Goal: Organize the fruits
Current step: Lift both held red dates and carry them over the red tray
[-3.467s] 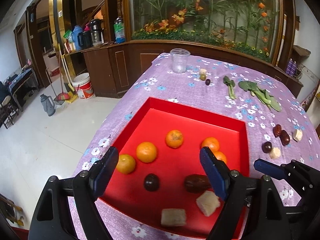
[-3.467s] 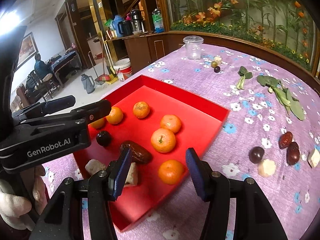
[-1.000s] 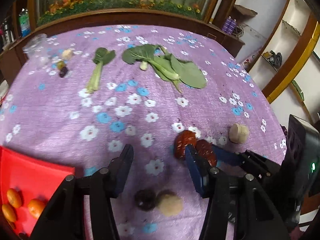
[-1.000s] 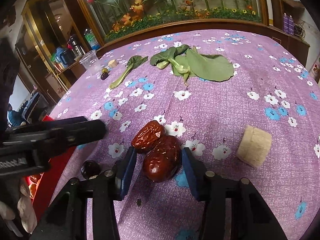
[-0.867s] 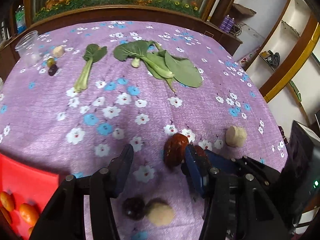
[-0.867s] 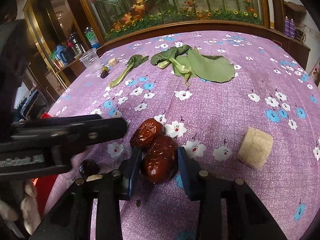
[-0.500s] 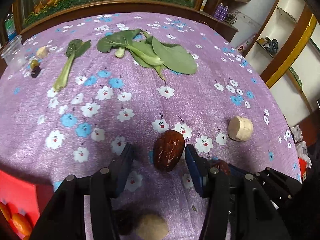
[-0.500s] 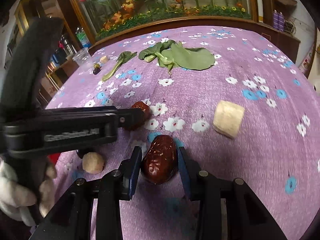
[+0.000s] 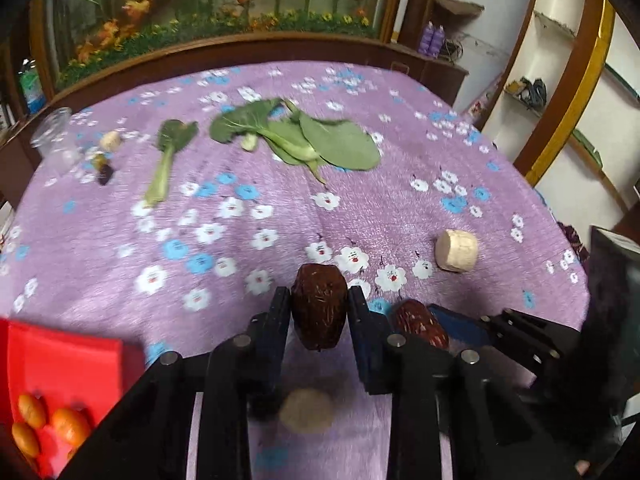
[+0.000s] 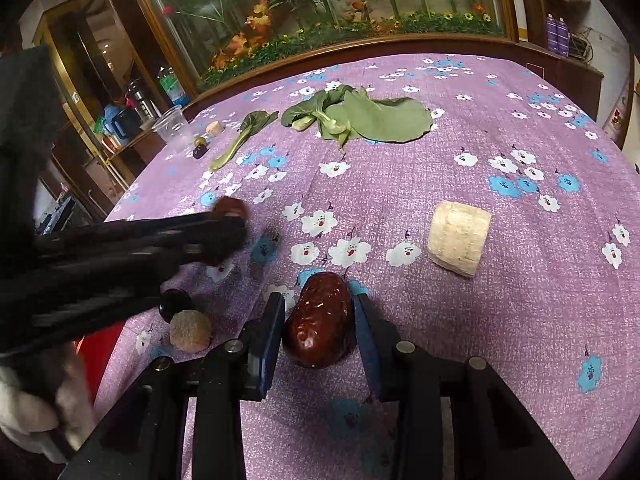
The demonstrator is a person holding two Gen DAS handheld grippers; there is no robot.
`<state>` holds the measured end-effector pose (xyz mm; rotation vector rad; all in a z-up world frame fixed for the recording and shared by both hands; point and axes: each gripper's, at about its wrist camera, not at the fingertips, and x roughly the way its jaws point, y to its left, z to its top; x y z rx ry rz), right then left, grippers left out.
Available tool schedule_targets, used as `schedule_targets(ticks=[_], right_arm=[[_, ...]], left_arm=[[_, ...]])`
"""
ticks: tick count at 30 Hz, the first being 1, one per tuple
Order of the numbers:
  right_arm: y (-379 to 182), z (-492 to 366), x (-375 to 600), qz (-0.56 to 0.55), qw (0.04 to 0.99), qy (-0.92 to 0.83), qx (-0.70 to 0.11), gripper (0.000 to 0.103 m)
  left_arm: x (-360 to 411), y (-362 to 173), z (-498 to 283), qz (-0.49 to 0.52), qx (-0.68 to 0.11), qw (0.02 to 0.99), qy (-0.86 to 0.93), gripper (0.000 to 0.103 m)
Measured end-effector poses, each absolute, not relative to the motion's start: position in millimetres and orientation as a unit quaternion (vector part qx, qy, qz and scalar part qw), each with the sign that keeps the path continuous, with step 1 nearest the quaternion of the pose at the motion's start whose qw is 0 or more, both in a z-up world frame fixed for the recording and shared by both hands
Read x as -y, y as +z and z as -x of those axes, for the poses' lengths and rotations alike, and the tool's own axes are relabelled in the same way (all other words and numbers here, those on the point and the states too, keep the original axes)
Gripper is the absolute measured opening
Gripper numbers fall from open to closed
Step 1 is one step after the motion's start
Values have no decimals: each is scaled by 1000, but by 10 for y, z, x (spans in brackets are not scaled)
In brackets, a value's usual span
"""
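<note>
My left gripper is shut on a dark red date and holds it above the purple flowered cloth. My right gripper is shut on a second red date; that date also shows in the left wrist view. The red tray with several oranges sits at the lower left of the left wrist view. A round beige piece and a small dark fruit lie on the cloth near the tray. A pale cut chunk lies to the right.
Green leafy vegetables and a single stalk lie across the far half of the table. A clear plastic cup and small bits stand at the far left corner. The table edge drops off at the right.
My left gripper has closed on the first date and lifted it off the cloth. My right gripper stays shut on the second date and has drawn it back a little.
</note>
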<state>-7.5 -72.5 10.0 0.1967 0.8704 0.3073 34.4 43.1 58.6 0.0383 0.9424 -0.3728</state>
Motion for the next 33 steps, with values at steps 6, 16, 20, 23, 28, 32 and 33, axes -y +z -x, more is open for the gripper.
schedule_targets(ticks=[6,16,20,23,28,32,33], right_arm=[[268,209,654,-76,900,149,-404,37],[509,534,343,-54,904,170,-387,37],[564,616,138,-43,903,184,-385,37],[604,685,-22,-33,902,195,-383,36],[680,795,-283,-14,901,213,-377,36],[726,865,-443,5,902,219,-373,32],[737,863,-443,5,903,217,-371,32]], left_arm=[[-731,763,-20,1,-441,885,-146,28],[-1117,851,444,18,-414,904,-101,28],[-1260,889,604,18,-406,910,-85,28],[-1364,909,689,26,-404,911,-80,28],[-1558,947,834,40,-396,914,-72,28],[-1734,973,917,54,-389,917,-66,28],[-1785,979,937,58,-387,918,-64,28]])
